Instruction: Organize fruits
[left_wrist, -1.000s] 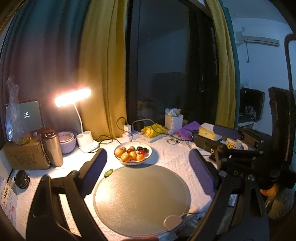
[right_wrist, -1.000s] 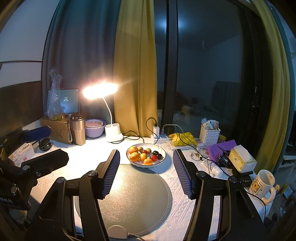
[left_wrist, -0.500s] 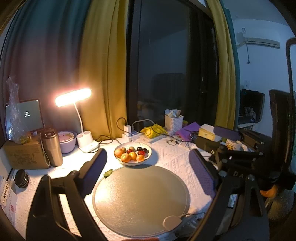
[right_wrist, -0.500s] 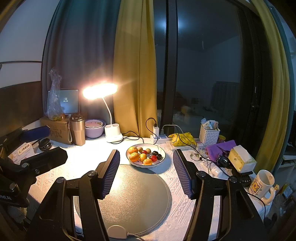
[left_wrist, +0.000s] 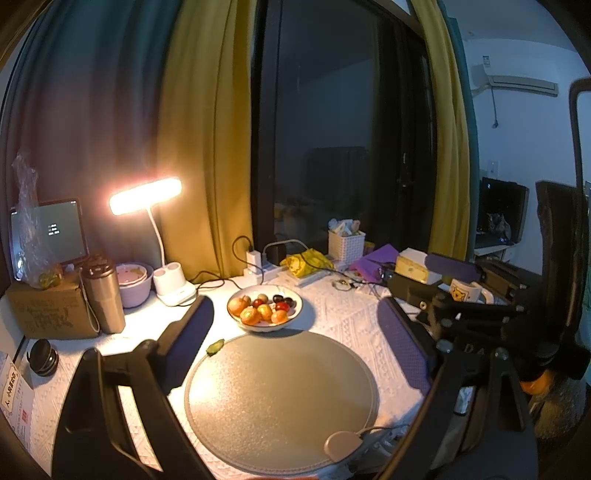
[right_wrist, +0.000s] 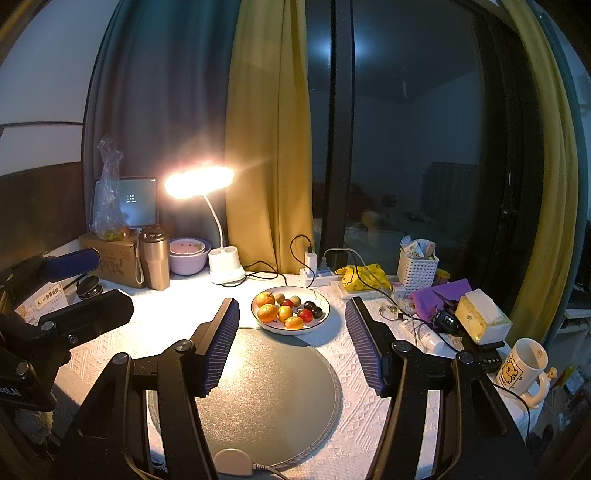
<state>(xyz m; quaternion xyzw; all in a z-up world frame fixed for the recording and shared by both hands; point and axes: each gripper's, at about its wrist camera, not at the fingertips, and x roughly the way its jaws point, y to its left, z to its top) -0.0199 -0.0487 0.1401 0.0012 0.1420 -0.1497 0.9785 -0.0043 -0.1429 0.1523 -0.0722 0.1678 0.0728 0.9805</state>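
Observation:
A white plate (left_wrist: 295, 319) (right_wrist: 325, 323) of small fruits stands past the far edge of a round grey mat (left_wrist: 280, 398) (right_wrist: 273, 384). It holds several orange fruits (right_wrist: 267, 312), red ones (right_wrist: 305, 315) and dark ones (right_wrist: 317, 312). A small green piece (left_wrist: 215, 347) lies at the mat's left rim. My left gripper (left_wrist: 295, 332) is open and empty, held above the mat. My right gripper (right_wrist: 291, 325) is open and empty too, above the mat and short of the plate. Each gripper shows at the side of the other's view.
A lit desk lamp (right_wrist: 221, 258), metal tumbler (right_wrist: 154, 258), bowl (right_wrist: 188, 254), cardboard box (left_wrist: 48, 314) and tablet stand at back left. A power strip with cables (right_wrist: 317, 273), white basket (right_wrist: 417, 267), tissue box (right_wrist: 480, 319) and mug (right_wrist: 522, 367) crowd the right.
Both grippers have barely drifted. The plate and fruits have not moved.

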